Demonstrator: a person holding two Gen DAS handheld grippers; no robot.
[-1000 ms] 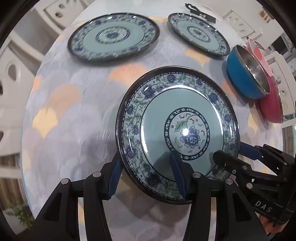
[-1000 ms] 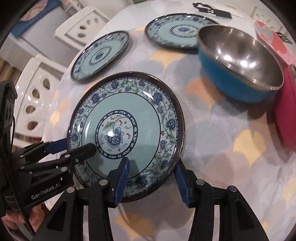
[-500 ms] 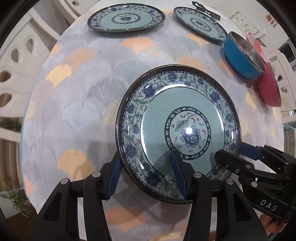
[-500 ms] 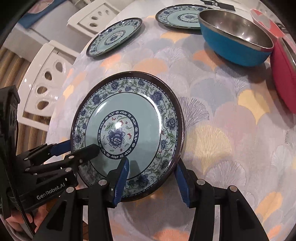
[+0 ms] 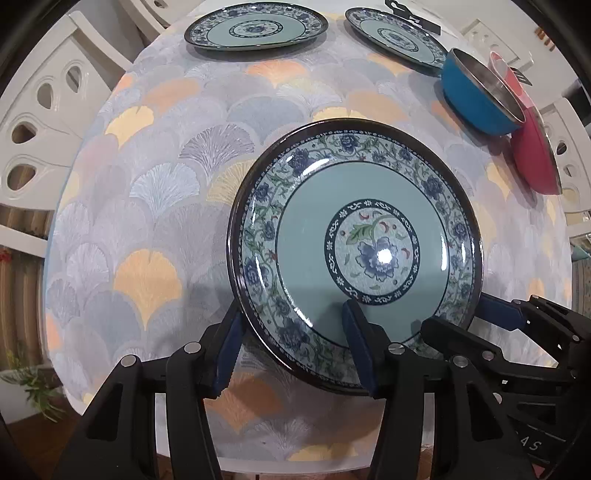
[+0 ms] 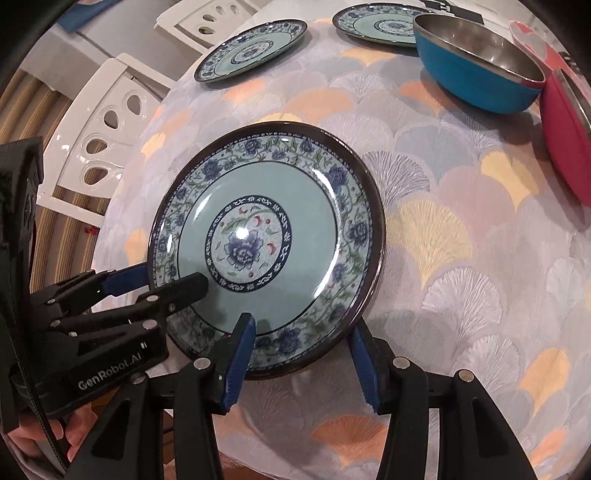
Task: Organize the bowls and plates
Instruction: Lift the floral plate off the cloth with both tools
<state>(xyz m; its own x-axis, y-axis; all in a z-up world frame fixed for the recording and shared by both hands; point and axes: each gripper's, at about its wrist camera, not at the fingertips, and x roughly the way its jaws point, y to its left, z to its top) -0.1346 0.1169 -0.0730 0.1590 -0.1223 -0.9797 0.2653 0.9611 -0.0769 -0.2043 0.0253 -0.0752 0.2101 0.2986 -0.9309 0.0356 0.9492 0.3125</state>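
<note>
A teal plate with a blue floral rim (image 5: 354,236) is held above the table by both grippers. My left gripper (image 5: 291,332) is shut on its near-left rim, one finger above and one below. My right gripper (image 6: 303,343) is shut on its near-right rim the same way; the plate shows in the right wrist view (image 6: 266,243). Each gripper shows in the other's view, the right one (image 5: 480,328) and the left one (image 6: 155,284). Two matching plates (image 5: 255,27) (image 5: 395,37) lie at the far side. A blue steel bowl (image 5: 476,96) and a red bowl (image 5: 535,155) sit at the right.
The round table (image 5: 155,206) carries a fan-patterned cloth in grey and orange. White chairs (image 5: 40,110) stand around it on the left and the right (image 5: 569,155). A black object (image 5: 410,14) lies at the far edge.
The held plate has risen and drawn back toward the near edge of the table; the far plates and bowls look smaller and farther away. Both grips are unchanged.
</note>
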